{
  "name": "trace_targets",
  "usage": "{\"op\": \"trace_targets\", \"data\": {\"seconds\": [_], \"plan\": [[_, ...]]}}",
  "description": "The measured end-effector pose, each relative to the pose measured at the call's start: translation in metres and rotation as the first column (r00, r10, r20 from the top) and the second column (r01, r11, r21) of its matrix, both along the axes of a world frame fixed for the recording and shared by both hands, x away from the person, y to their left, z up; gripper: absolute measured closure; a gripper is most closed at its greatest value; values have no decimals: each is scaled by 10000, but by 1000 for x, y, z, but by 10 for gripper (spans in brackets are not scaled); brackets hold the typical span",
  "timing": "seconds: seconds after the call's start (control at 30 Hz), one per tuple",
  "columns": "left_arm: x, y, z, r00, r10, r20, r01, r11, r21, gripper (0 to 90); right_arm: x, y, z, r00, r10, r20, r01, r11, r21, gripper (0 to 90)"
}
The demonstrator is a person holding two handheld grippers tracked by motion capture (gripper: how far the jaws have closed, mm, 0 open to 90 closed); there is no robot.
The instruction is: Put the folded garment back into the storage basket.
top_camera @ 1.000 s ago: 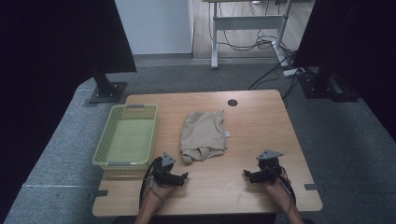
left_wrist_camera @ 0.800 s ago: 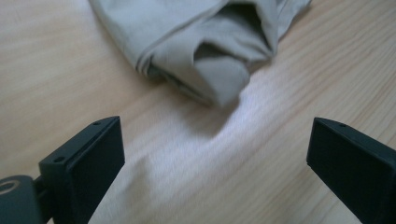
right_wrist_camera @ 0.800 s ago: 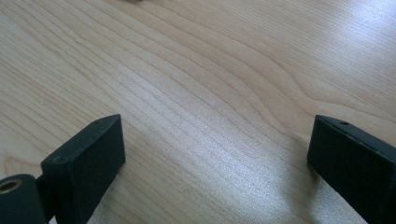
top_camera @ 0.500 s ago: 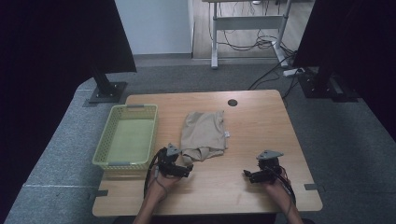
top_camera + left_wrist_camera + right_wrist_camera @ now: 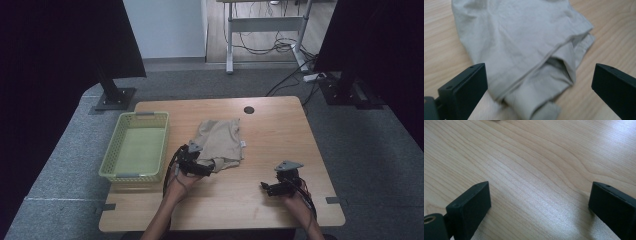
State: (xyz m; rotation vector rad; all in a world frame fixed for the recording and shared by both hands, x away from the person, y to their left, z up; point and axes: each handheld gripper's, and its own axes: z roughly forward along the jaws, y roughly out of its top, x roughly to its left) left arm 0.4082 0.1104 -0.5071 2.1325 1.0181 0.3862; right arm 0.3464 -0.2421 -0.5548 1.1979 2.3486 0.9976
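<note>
A crumpled beige cloth (image 5: 220,142) lies near the middle of the wooden table (image 5: 270,130). My left gripper (image 5: 212,168) is open at the cloth's near edge, jaws wide apart. In the left gripper view the beige cloth (image 5: 524,50) with a folded hem lies between and just beyond the two black jaws, not pinched. My right gripper (image 5: 263,188) rests open near the table's front right. In the right gripper view its jaws stand wide over bare wood (image 5: 536,177) with nothing between them.
A pale green plastic basket (image 5: 136,147) with nothing in it stands at the table's left side. A round cable hole (image 5: 249,110) sits near the far edge. Black monitor stands and cables lie on the floor beyond the table.
My left gripper has moved forward and to the right from the front edge up to the cloth's near edge. The right gripper has stayed in place.
</note>
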Motion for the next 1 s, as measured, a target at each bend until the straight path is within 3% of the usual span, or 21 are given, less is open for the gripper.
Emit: {"op": "trace_targets", "data": {"seconds": [0.33, 0.53, 0.6, 0.73, 0.83, 1.0], "plan": [[28, -21, 2, 10000, -6, 52, 4, 9994, 345, 0, 0, 0, 0, 10000, 0, 1, 0, 10000, 0, 39], [44, -31, 2, 9999, -101, -52, 102, 9998, 185, 0, 0, 0, 0, 10000, -2, 2, 2, 10000, 1, 39], [49, -35, 2, 9999, -126, -8, 126, 9992, 388, 0, 0, 0, 0, 10000, -23, -1, 23, 10000, 3, 38], [61, -43, -2, 9996, -136, -255, 146, 9991, 407, 0, 0, 1, 0, 10000, -41, 5, 41, 10000, 0, 38], [68, -48, -8, 9992, -116, -380, 148, 9963, 851, 0, 0, 1, 0, 10000, -50, 3, 50, 10000, -9, 35], [79, -56, -18, 9974, -130, -708, 189, 9963, 835, 0, 0, 2, 0, 10000, -53, 3, 53, 10000, -14, 35]]}}
